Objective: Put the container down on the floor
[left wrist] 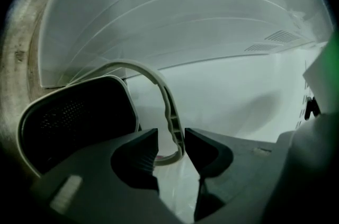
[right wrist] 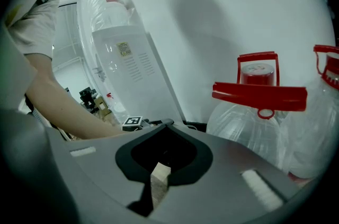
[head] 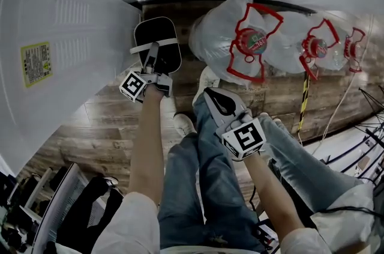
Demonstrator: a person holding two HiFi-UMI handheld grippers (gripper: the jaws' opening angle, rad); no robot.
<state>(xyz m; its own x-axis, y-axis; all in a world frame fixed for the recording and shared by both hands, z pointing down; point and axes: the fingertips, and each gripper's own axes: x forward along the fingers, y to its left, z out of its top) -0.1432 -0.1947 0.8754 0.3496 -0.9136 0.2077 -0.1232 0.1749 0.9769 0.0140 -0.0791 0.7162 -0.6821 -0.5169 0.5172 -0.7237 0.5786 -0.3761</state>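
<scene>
The step in hand looks like carrying: the black rounded container with a pale rim [head: 157,36] hangs from its pale curved handle [left wrist: 167,106], and it needs to go down onto the brown wooden floor [head: 108,133].

The left gripper [head: 155,63] has its two jaws pressed on the handle, one on each side, with only the thin handle between them. The black tub hangs just below and to one side of the jaws in the left gripper view. It is near the big white cabinet [head: 54,54]. I cannot tell if its bottom touches the floor yet.

Next, I think the left arm has to go lower until the tub sits flat, and then the jaws can let go.

The left arm is stretched out straight in front of the person, over the blue jeans. The right gripper [head: 211,95] is pulled in close above the knee. Its jaws are closed together and hold nothing. The clear water jugs with red handles [head: 228,36] stand well apart from the tub.
</scene>
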